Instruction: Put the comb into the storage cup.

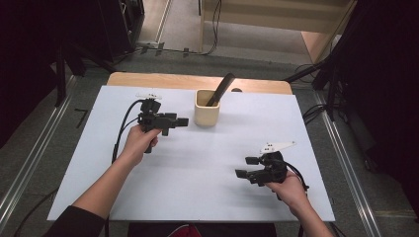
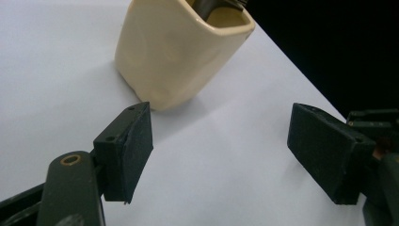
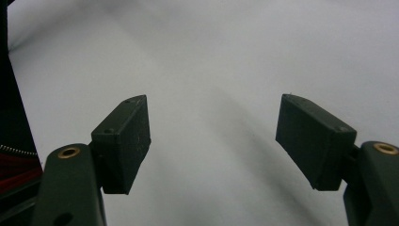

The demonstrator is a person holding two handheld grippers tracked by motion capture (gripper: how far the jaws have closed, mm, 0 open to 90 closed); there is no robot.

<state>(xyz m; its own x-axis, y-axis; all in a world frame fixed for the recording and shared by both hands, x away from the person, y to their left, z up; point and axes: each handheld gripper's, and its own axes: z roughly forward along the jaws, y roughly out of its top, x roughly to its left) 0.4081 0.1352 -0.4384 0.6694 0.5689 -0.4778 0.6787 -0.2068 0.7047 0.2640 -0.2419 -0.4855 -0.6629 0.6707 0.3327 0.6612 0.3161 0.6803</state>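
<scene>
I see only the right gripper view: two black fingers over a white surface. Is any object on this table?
Observer: Yes. A cream cup stands toward the far side of the table.
Operator: Is the cup empty?
Observer: No. A dark tool leans inside it, its end sticking out above the rim.
Operator: Where is the left gripper?
Observer: The left gripper is just left of the cup in the high view, pointing at it; its fingers stand wide apart with nothing between them.
Operator: And mine, relative to the cup?
Observer: The right gripper is nearer the person and to the right, apart from the cup.
</scene>
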